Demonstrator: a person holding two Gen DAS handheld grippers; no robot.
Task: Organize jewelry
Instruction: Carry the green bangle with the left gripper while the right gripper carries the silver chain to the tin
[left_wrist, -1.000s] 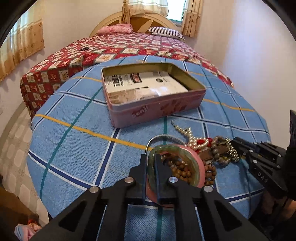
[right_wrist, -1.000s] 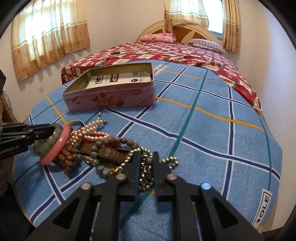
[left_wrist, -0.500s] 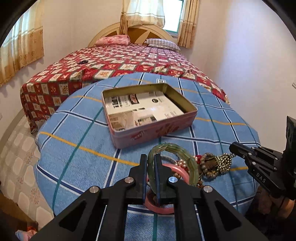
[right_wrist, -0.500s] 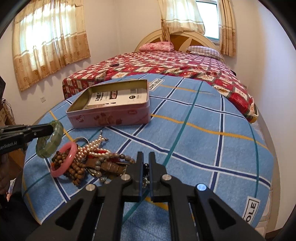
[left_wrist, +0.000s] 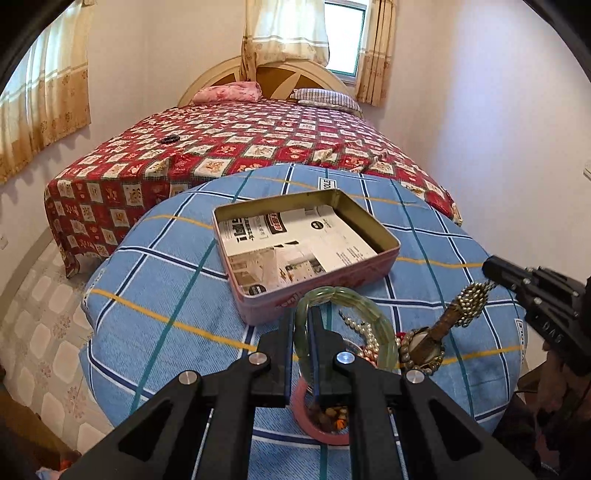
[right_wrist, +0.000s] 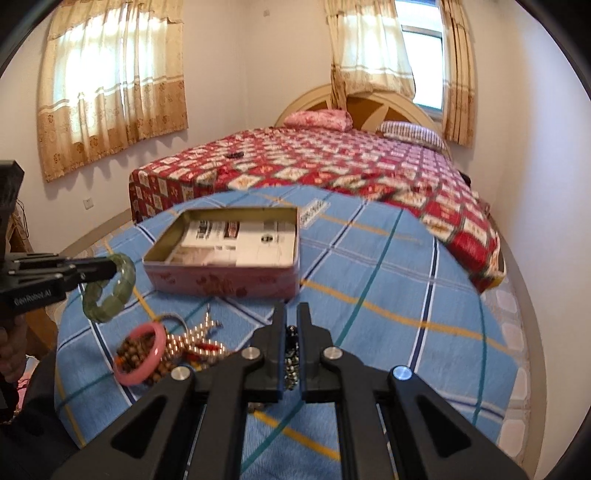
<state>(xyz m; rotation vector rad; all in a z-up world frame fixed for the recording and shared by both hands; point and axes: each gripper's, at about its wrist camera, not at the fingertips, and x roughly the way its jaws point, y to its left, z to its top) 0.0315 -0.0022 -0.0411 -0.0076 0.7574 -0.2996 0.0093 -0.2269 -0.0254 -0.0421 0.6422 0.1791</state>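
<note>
Item: green bangle (left_wrist: 345, 325), pinched in your left gripper (left_wrist: 303, 332), held above the jewelry pile (right_wrist: 173, 347), short of the open tin (left_wrist: 306, 243). Right gripper (right_wrist: 291, 332): closed on a beaded chain (left_wrist: 471, 299). Step: transfer. Next: carry over the tin's rim, then release.

A bedroom in a home. A large bed (right_wrist: 332, 166) with a red patchwork cover fills the far side, with a rounded wooden headboard (left_wrist: 258, 74) and two pillows (left_wrist: 229, 92) against it. Patterned beige curtains (right_wrist: 110, 85) hang over bright windows on the left and far walls. Nearer stands a round table (left_wrist: 147, 295) under a blue checked cloth, on a tiled floor (left_wrist: 37, 332).
</note>
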